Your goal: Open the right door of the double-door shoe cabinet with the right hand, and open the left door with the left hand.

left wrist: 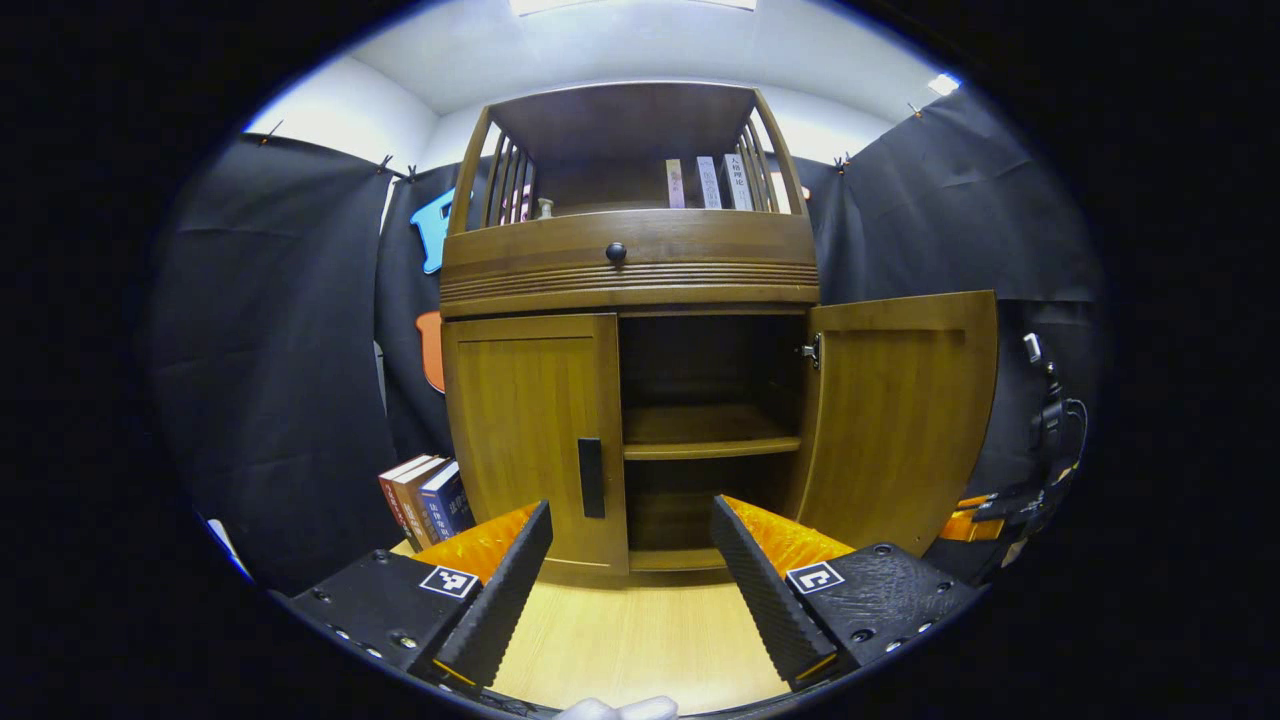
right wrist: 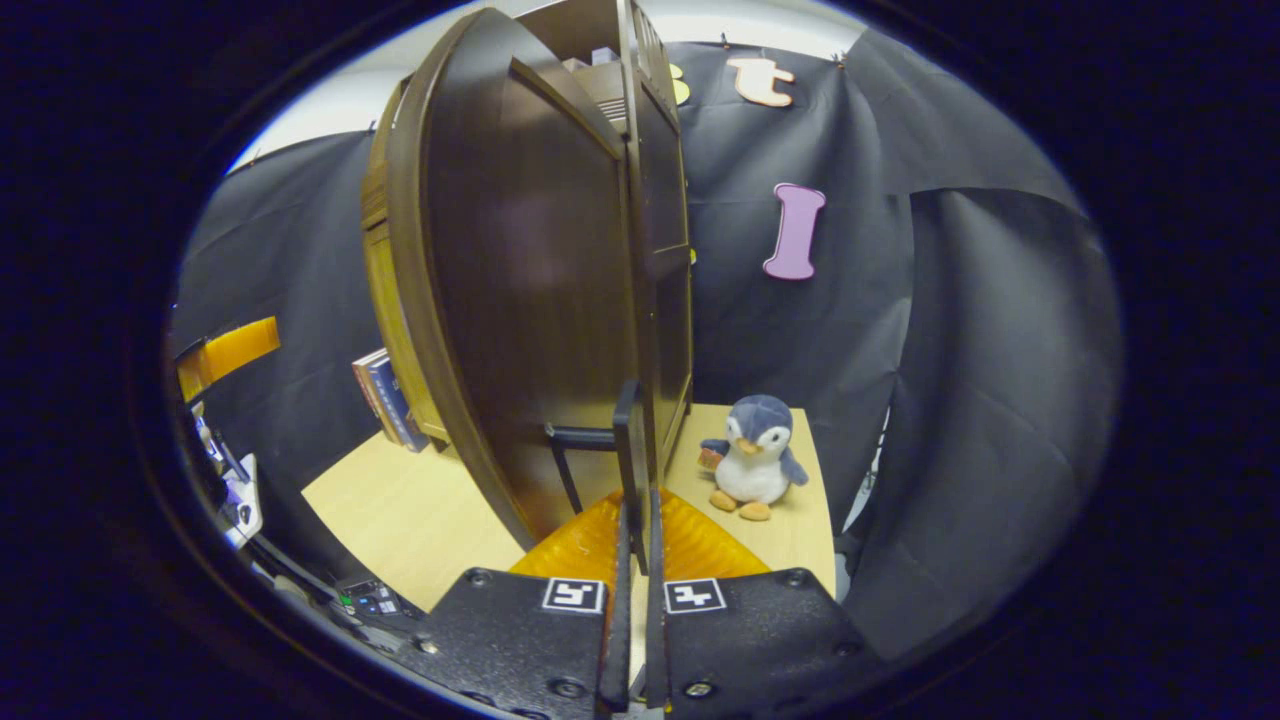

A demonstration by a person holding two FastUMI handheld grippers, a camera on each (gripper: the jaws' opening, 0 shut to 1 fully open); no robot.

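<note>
1. Nearest to me in the left gripper view, the left gripper (left wrist: pixel 630 570) is hovering with its fingers spread wide, holding nothing, low above the light wooden table (left wrist: pixel 640 640) and just in front of the cabinet.
2. In the right gripper view, the right gripper (right wrist: pixel 635 540) is pressing its two fingers together on the dark handle (right wrist: pixel 630 440) at the edge of the right door (right wrist: pixel 520 280).
3. I am judging the step like this: the right door (left wrist: pixel 900 420) is already standing open, swung out to the right, so the first half is nearly done. The left door (left wrist: pixel 535 430) is closed.
4. The next move, I think, is asking me to bring the open left fingers forward around the black vertical handle (left wrist: pixel 591 477) at the left door's right edge, close them, and pull in an arc to the left.
5. The shoe cabinet (left wrist: pixel 630 270) is standing at the far middle of the table, brown wood, with one drawer knob (left wrist: pixel 616 252) above the doors and bare shelves inside.
6. A plush penguin (right wrist: pixel 750 455) is sitting on the table beside the cabinet.
</note>
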